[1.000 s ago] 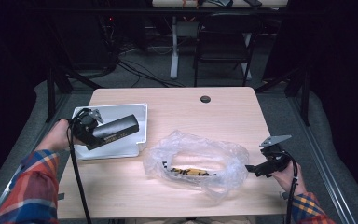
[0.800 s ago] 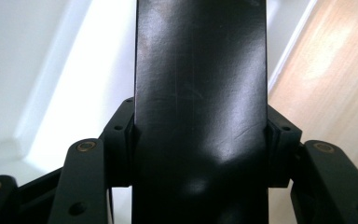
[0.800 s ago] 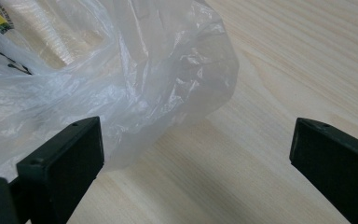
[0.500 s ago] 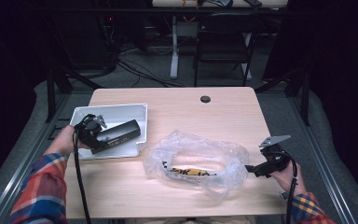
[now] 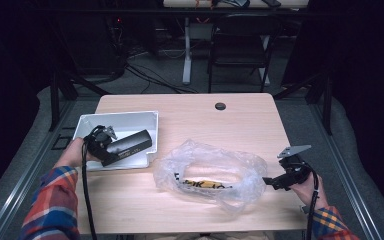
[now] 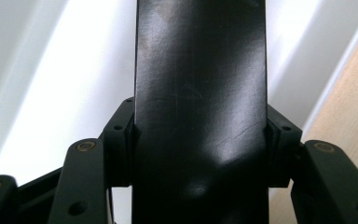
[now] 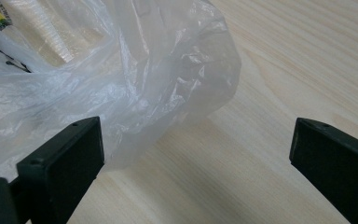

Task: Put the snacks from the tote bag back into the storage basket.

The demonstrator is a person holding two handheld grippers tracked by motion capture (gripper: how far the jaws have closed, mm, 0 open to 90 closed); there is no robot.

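High view, left gripper (image 5: 147, 140): clamped on a long black box (image 5: 127, 146), which it carries lying level over the white tray (image 5: 87, 127) at the table's left.
High view, change: against the earlier pictures the left hand (image 5: 72, 152) and its box sit lower and nearer the table's front edge; the box now hangs over the tray's front half, with its far end at the tray's right rim.
High view, right gripper (image 5: 267, 181): low at the table's (image 5: 240, 120) right front, tips at the edge of the clear plastic bag (image 5: 210, 172); it stands where it stood in the earlier pictures.
High view, bag: crumpled and spread in the middle front of the table, with a yellow-and-black printed item (image 5: 205, 185) lying inside; unchanged.
Left gripper view, grip: the black box (image 6: 200, 102) runs up the middle, pinched from both sides by the pads; white tray wall (image 6: 51, 70) lies behind it, a strip of pale wood at the right.
Right gripper view, jaws: spread wide and empty; the bag's bulging end (image 7: 168, 79) sits just ahead of the left jaw, bare wood between them.
Reading: the box seems to be coming down into the tray, so setting it down looks like the step in hand. The bag and what it holds wait untouched.
Next: likely lower until the box rests on the tray floor, then let go.
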